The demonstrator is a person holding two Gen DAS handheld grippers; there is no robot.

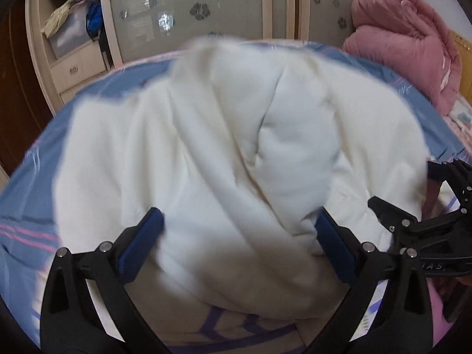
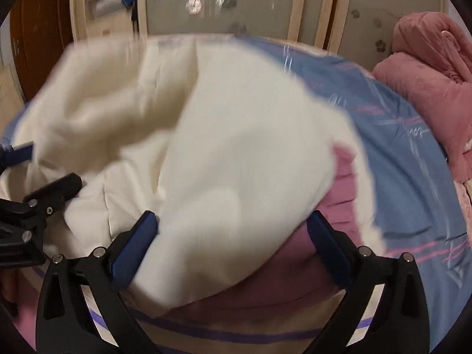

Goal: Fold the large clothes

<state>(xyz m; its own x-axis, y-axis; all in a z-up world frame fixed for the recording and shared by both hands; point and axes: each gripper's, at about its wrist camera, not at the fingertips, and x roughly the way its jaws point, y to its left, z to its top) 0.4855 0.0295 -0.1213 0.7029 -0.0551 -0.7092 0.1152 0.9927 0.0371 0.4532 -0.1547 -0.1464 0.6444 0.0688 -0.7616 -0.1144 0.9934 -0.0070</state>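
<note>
A large white padded garment (image 1: 224,147) lies bunched on the blue bed sheet (image 1: 35,194); it also shows in the right wrist view (image 2: 236,153), blurred, with a mauve lining (image 2: 298,268) exposed at its near right. My left gripper (image 1: 240,233) is open, its blue pads wide apart with white fabric bulging between them. My right gripper (image 2: 231,236) is open too, with the garment's edge between its pads. The right gripper shows at the right edge of the left wrist view (image 1: 421,224). The left gripper shows at the left edge of the right wrist view (image 2: 35,194).
A pink quilt (image 1: 407,44) is piled at the bed's far right, also in the right wrist view (image 2: 427,88). Wardrobe doors (image 1: 188,8) stand behind the bed. Open shelves with clutter (image 1: 70,17) are at the far left. The sheet (image 2: 413,162) has pink stripes.
</note>
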